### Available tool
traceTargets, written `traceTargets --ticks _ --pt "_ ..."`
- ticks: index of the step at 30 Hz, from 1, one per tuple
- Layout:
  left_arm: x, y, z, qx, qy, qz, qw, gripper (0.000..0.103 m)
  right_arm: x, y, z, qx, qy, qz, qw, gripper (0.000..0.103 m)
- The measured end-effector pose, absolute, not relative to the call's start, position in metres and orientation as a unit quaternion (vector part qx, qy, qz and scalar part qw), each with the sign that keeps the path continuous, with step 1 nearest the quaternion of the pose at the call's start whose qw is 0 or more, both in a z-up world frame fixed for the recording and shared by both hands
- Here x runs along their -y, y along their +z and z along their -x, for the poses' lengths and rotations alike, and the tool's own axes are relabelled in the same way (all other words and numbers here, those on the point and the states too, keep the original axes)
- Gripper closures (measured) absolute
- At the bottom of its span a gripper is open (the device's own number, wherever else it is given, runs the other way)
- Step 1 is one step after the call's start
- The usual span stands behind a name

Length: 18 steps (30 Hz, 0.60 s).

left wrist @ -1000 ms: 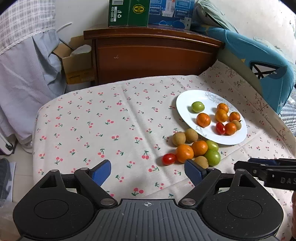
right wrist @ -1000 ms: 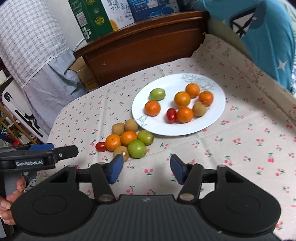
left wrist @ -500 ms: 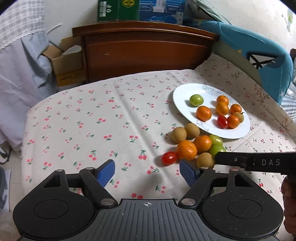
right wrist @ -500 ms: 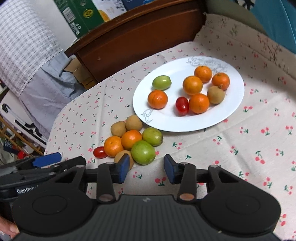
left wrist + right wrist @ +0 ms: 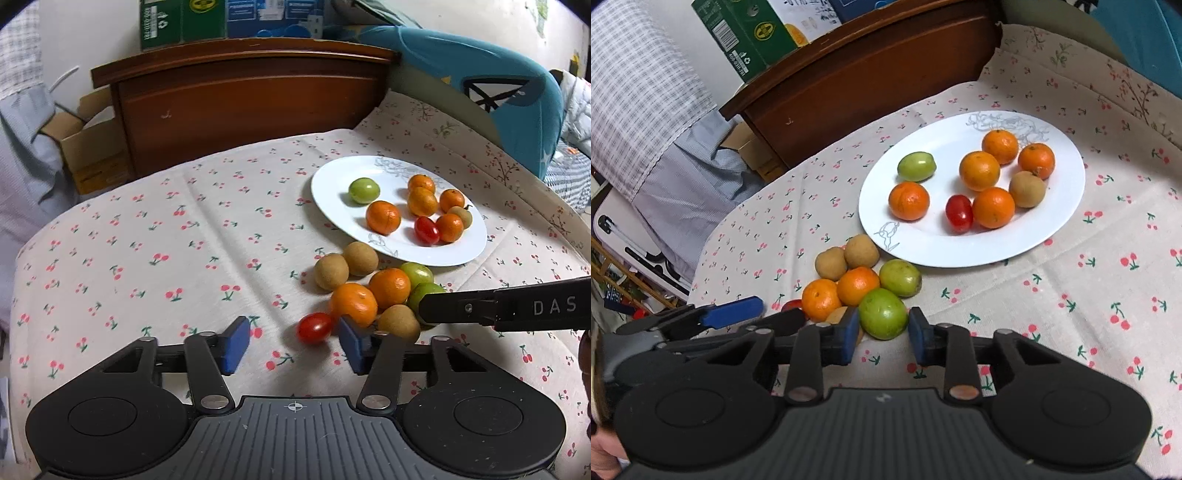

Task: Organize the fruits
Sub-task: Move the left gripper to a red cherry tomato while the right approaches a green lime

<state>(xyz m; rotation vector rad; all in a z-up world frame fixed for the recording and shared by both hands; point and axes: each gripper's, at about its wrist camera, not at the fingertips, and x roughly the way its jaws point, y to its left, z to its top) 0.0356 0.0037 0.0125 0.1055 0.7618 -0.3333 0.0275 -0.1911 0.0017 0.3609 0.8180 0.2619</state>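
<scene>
Fruit lies in two lots on the cherry-print tablecloth (image 5: 155, 236): eight pieces already on the white plate (image 5: 923, 251), and a tight cluster of seven just beside the plate's near rim. Clearing that cluster onto the plate looks like the step in hand.

Working down in size, the plate has bare room on its near-left side, a good place to set pieces down without knocking the ones already there.

In the cluster, the large green fruit (image 5: 883, 318) sits at the near edge. The right gripper (image 5: 882, 332) has just been closing and its blue pads now bracket this fruit, apparently touching both flanks, so I judge it pinched or very nearly so. A straight lift is wise, because a brown fruit (image 5: 837, 314) sits close against the left pad and an orange (image 5: 857, 285) is just behind; dragging sideways could roll them.

Smallest is the red cherry tomato (image 5: 314, 327). The left gripper (image 5: 291, 345) has also just been closing, yet its jaws stand spread with cloth between them. The tomato lies close by the right-hand pad rather than squarely in the gap, so the gripper should shift toward the tomato to centre it, then squeeze gently, since thin skin bruises easily.
</scene>
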Motion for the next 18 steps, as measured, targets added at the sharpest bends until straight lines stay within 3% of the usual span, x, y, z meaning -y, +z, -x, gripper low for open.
traceTargets --ticks 12,18 --pt "-0.005 0.014 -0.04 -0.367 -0.188 -0.051 0.909 0.064 0.195 0.004 -0.024 -0.396 0.11 -0.175 0.894 0.074" --pt "0.001 0.018 -0.03 -0.362 -0.218 -0.114 0.899 0.064 0.196 0.003 -0.024 -0.397 0.109 -0.178 0.894 0.074"
